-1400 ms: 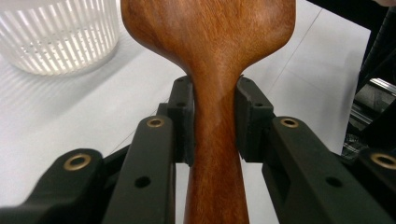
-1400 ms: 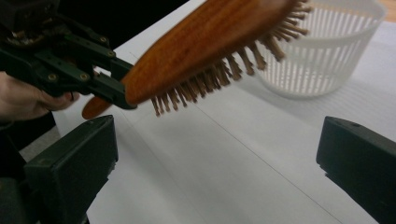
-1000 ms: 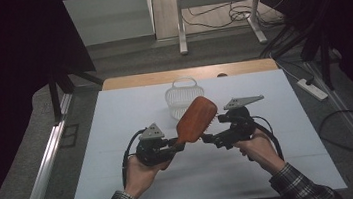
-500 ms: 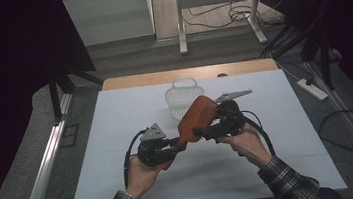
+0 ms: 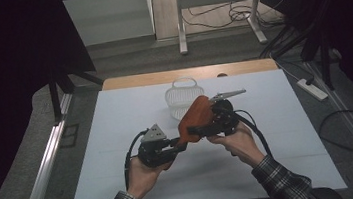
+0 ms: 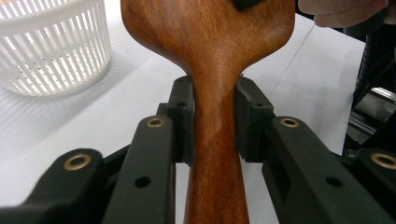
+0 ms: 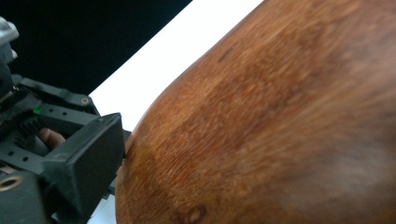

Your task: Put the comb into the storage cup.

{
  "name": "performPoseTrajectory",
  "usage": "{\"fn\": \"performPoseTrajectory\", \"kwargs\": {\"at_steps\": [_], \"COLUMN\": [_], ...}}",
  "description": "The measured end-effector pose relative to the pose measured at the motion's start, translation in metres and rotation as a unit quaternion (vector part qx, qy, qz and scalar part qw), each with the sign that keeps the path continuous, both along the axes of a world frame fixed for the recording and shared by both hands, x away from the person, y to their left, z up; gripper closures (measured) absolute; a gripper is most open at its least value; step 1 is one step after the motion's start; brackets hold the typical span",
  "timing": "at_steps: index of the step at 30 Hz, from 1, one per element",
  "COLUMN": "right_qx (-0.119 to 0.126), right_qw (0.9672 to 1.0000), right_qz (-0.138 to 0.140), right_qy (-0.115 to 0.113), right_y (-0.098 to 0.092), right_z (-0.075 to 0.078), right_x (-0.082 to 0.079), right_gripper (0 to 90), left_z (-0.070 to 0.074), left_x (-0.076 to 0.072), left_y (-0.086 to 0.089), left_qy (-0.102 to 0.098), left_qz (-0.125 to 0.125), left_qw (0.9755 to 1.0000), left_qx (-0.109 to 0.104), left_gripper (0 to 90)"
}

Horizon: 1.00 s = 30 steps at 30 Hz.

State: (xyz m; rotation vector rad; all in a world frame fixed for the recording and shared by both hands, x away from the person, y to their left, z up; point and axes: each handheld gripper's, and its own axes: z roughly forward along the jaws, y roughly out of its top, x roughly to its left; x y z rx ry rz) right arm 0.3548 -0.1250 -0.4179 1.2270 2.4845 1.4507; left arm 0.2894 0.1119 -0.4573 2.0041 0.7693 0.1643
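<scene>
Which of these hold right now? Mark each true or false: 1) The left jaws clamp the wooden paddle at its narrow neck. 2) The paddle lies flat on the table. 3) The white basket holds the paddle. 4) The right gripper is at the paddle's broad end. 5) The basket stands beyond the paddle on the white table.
1) True: the left gripper pinches the neck of the wooden paddle.
2) False: it is held up off the white table, slanting upward.
3) False: the white basket stands apart, with nothing seen inside.
4) True: the right gripper is at the broad blade, one pad touching its edge.
5) True.
</scene>
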Motion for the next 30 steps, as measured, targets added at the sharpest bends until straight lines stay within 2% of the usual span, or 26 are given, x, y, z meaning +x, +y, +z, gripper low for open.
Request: {"fn": "performPoseTrajectory", "kwargs": {"at_steps": [2,6,7,8,11,12,13,16,21,25,29,30], "right_qx": [0.011,0.016,0.031,0.031,0.054,0.054,0.068,0.078,0.110,0.110,0.130,0.130], "right_qw": [0.9999,0.9998,0.9994,0.9994,0.9982,0.9982,0.9971,0.9961,0.9918,0.9916,0.9878,0.9878], "right_qz": [-0.003,-0.010,-0.015,-0.015,-0.018,-0.018,-0.020,-0.019,-0.015,-0.010,-0.009,-0.009], "right_qy": [0.001,0.000,0.010,0.010,0.021,0.021,0.029,0.035,0.063,0.067,0.086,0.086], "right_y": [-0.001,-0.001,-0.003,-0.003,-0.007,-0.007,-0.009,-0.011,-0.015,-0.014,-0.016,-0.016], "right_z": [0.000,0.000,-0.001,-0.001,-0.002,-0.002,-0.001,-0.001,-0.003,-0.003,-0.004,-0.004], "right_x": [0.000,-0.001,-0.001,-0.001,-0.001,-0.001,0.000,0.001,0.005,0.004,0.004,0.004], "right_gripper": [10.6,15.0,19.5,19.5,28.7,28.7,33.4,36.2,45.7,48.6,52.2,52.2], "left_z": [-0.001,-0.003,-0.004,-0.004,-0.006,-0.006,-0.007,-0.007,-0.011,-0.013,-0.013,-0.013], "left_x": [0.000,0.000,0.000,0.000,0.001,0.001,0.002,0.002,0.003,0.004,0.004,0.004], "left_y": [0.000,-0.001,-0.002,-0.002,-0.004,-0.004,-0.004,-0.005,-0.009,-0.009,-0.009,-0.009], "left_qy": [0.000,0.001,0.001,0.001,0.004,0.004,0.006,0.006,0.012,0.015,0.012,0.014], "left_qz": [0.002,0.000,-0.001,-0.001,-0.002,-0.002,-0.003,-0.003,-0.005,-0.009,-0.009,-0.010], "left_qw": [1.0000,1.0000,1.0000,1.0000,0.9999,0.9999,0.9999,0.9999,0.9995,0.9995,0.9995,0.9995], "left_qx": [0.000,0.001,0.003,0.003,0.010,0.010,0.011,0.012,0.027,0.028,0.028,0.027], "left_gripper": [71.1,71.1,71.1,71.1,71.2,71.2,71.2,71.2,71.1,71.1,70.4,70.4]}}
